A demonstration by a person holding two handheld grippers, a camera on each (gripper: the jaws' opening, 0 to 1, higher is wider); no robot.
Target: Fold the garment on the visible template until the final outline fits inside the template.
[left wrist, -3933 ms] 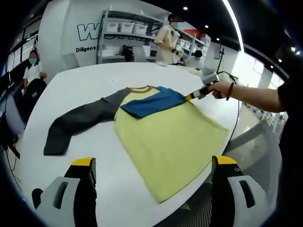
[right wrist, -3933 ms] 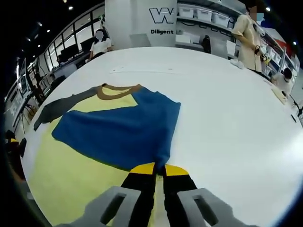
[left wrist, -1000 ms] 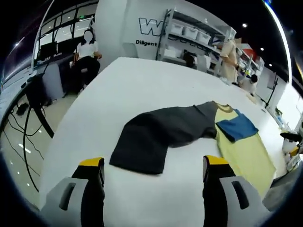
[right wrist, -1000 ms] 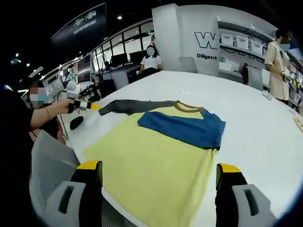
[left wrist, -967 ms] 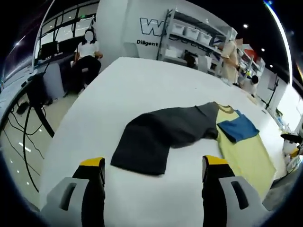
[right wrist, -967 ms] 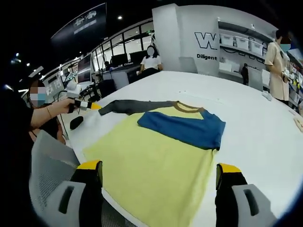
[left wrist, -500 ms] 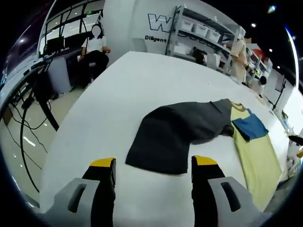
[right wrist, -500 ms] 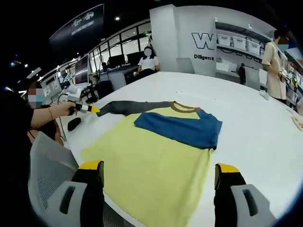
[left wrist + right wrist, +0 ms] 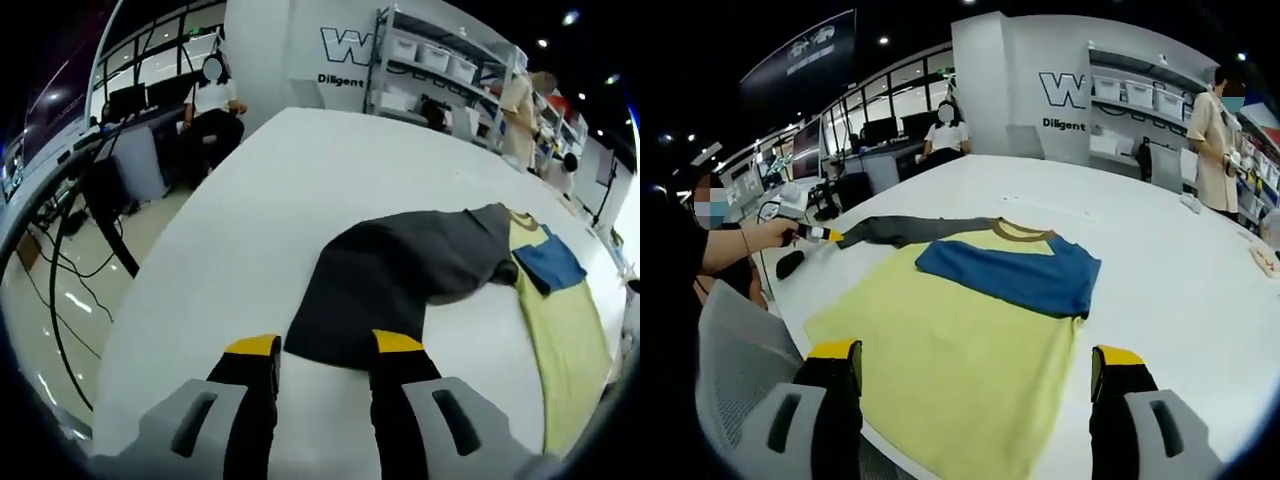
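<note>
Garment: yellow shirt lies flat on the white table, mid-frame in the right gripper view; its blue sleeve is already folded across the chest.
Grey sleeve: dark sleeve stretches out at centre of the left gripper view, its cuff at the lower middle.
Left gripper: fingers have narrowed since half a second ago and closed in on the cuff; gap remains, not yet clamped.
Right gripper: fingers spread wide, empty, above the hem.
Meaning: grasp of the second sleeve looks imminent; folding it inward comes next.
Template: cannot tell its outline.
</note>
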